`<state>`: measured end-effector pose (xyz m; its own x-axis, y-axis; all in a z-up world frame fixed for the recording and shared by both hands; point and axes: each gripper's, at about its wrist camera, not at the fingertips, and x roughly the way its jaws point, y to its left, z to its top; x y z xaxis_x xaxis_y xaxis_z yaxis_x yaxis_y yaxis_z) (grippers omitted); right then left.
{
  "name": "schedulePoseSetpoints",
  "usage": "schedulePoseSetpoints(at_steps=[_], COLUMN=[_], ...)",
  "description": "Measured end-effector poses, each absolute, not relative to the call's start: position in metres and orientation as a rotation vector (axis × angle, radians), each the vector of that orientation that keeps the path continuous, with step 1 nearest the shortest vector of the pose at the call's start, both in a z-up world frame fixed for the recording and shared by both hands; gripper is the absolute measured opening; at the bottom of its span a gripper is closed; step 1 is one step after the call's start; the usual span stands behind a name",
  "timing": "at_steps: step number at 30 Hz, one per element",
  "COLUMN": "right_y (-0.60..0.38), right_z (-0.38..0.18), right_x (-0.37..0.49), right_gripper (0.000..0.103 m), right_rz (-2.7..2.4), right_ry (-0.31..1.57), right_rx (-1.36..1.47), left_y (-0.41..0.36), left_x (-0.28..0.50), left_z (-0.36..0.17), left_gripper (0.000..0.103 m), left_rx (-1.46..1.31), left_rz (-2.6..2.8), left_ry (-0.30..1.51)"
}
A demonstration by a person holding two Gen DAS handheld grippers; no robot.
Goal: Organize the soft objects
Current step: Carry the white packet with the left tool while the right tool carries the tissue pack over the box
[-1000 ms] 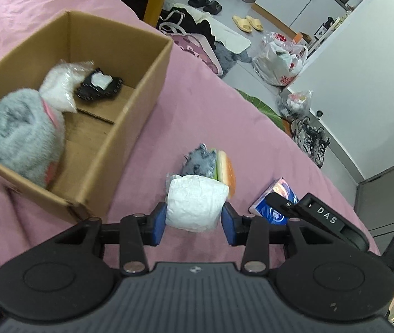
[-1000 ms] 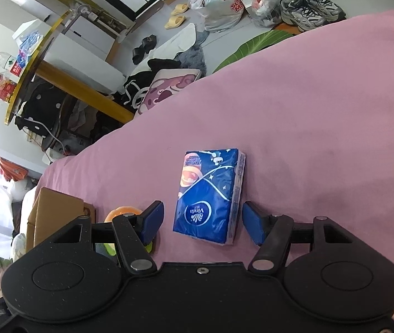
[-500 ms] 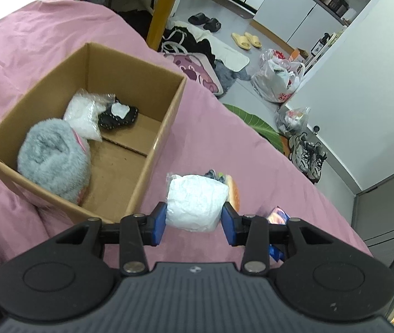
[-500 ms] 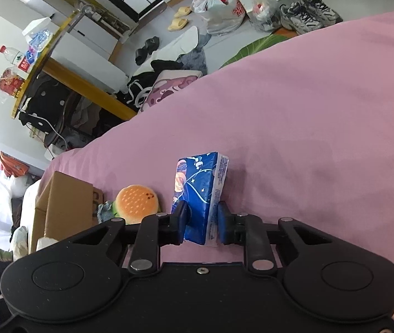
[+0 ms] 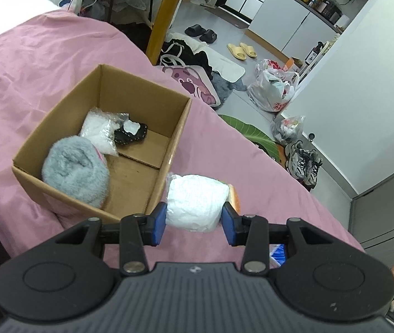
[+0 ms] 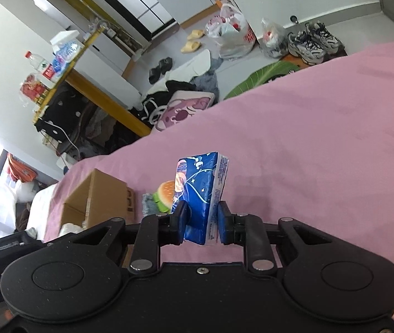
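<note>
Crinkly white roll (image 5: 194, 206) pinched by left gripper (image 5: 194, 222); right gripper (image 6: 201, 223) clamps glossy tissue pack (image 6: 201, 191).

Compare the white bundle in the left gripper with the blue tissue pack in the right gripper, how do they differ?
The white bundle is a plain, rounded roll; the blue tissue pack is flat, boxy and printed. The bundle lies crosswise between the pads; the pack stands on end. Both are clamped and lifted off the pink sheet.

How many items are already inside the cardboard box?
3: a grey fluffy roll at the near left corner, a clear bag of white filling behind it, and a black studded piece beside that bag. The roll could hide something smaller.
</note>
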<state>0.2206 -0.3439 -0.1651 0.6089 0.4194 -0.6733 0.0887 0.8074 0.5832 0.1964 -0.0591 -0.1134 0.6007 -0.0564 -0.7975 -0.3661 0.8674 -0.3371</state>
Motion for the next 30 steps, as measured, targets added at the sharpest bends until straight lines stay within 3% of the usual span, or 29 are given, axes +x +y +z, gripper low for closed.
schedulePoseSetpoints(at_steps=[30], right_y=[-0.297], right_z=[-0.102], right_x=[0.168], right_gripper=[0.023], right_rz=[0.229], right_ry=[0.755], right_rx=[0.571], left_y=[-0.016], left_x=[0.176], left_z=[-0.067], left_gripper=[0.041], left_rx=[-0.374], left_rz=[0.131], left_ry=[0.854])
